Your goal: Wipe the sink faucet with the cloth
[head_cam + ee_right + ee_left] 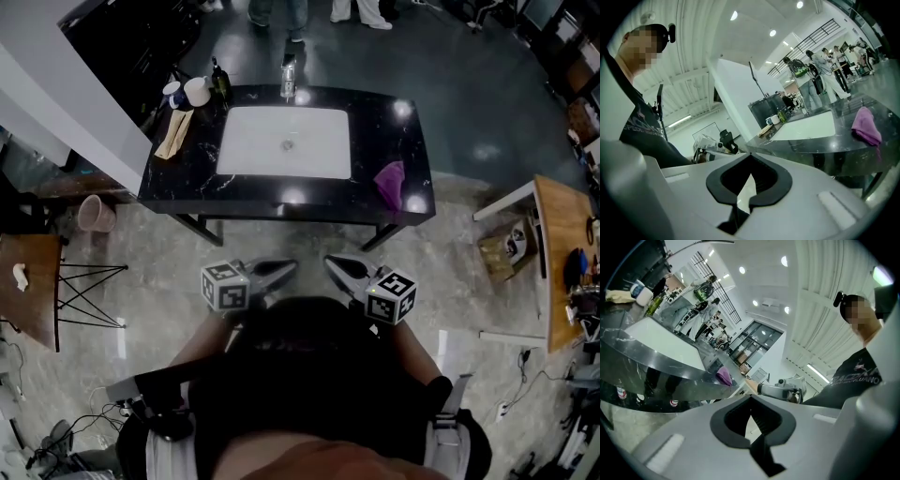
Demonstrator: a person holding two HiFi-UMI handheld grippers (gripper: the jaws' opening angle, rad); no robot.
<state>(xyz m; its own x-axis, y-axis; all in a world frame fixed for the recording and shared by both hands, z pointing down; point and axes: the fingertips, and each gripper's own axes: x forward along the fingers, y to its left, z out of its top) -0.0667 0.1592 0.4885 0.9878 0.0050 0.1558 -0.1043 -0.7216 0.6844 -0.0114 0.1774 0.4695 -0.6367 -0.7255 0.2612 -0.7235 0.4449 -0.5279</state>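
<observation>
A black marble table (394,131) holds a white sink basin (285,142), with the chrome faucet (289,78) at its far edge. A purple cloth (390,183) lies crumpled on the table's near right corner; it also shows in the left gripper view as the cloth (724,376) and in the right gripper view as the cloth (866,125). My left gripper (287,269) and right gripper (331,263) hang side by side over the floor, short of the table's near edge. Both are shut with nothing held. The tips point toward each other, well apart from the cloth.
Two cups (187,91), a dark bottle (219,80) and a beige rag (174,133) sit at the table's far left corner. A pink bin (95,213) stands on the floor at left. Wooden tables flank the area at left (28,281) and right (561,246). People stand beyond the table (281,11).
</observation>
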